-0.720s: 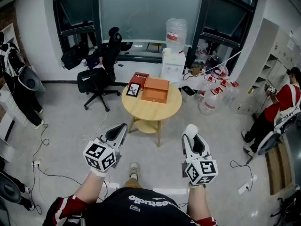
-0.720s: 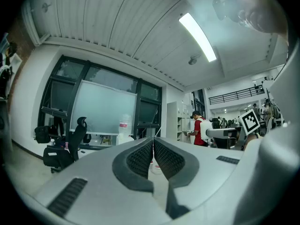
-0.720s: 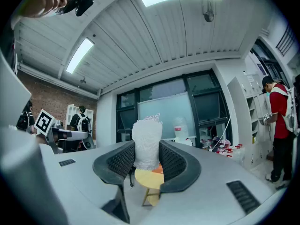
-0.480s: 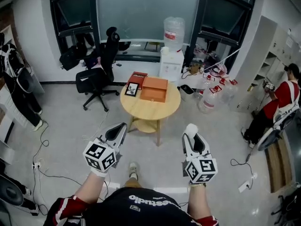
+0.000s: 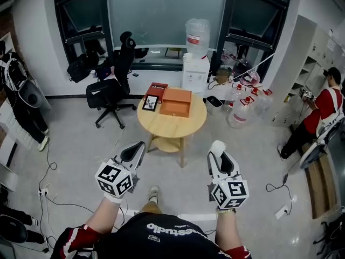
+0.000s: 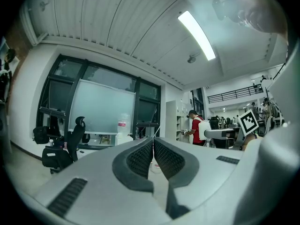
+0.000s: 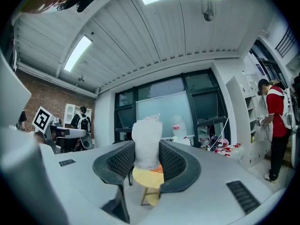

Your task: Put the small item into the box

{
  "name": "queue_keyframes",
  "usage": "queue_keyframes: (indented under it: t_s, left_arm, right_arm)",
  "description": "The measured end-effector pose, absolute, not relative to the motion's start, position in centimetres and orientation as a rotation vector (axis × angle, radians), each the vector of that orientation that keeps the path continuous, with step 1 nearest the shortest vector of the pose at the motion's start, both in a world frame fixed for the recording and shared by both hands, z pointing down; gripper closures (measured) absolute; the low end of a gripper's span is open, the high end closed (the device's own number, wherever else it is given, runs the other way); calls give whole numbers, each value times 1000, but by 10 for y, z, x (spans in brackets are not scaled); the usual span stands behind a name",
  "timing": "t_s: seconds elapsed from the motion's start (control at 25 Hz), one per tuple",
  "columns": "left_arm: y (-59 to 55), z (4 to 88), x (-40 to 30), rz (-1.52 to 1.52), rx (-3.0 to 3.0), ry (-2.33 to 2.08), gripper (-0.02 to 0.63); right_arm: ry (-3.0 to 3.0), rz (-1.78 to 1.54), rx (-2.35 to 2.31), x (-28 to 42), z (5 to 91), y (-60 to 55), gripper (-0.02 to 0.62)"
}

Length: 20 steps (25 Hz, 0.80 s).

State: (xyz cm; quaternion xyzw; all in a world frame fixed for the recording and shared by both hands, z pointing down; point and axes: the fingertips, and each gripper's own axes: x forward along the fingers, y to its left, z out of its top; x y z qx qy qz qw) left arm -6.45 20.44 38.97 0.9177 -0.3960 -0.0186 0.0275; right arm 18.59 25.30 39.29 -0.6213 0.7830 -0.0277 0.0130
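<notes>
Head view looks steeply down; both gripper views face level toward the distant window wall (image 5: 167,15), shared by all.

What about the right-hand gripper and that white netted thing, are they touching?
Touching. The right gripper view shows the white netted item standing between the jaws of the right gripper, both jaws pressed against its sides with no gap.
</notes>
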Motion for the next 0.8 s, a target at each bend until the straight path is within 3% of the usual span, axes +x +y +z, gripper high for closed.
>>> queue_keyframes:
  t_s: [0.8]
  left_arm:
    - [192,395,-74,-13,2842,-1240,584]
  right_arm:
    - [2436,-96,-1942,180,394,235,414]
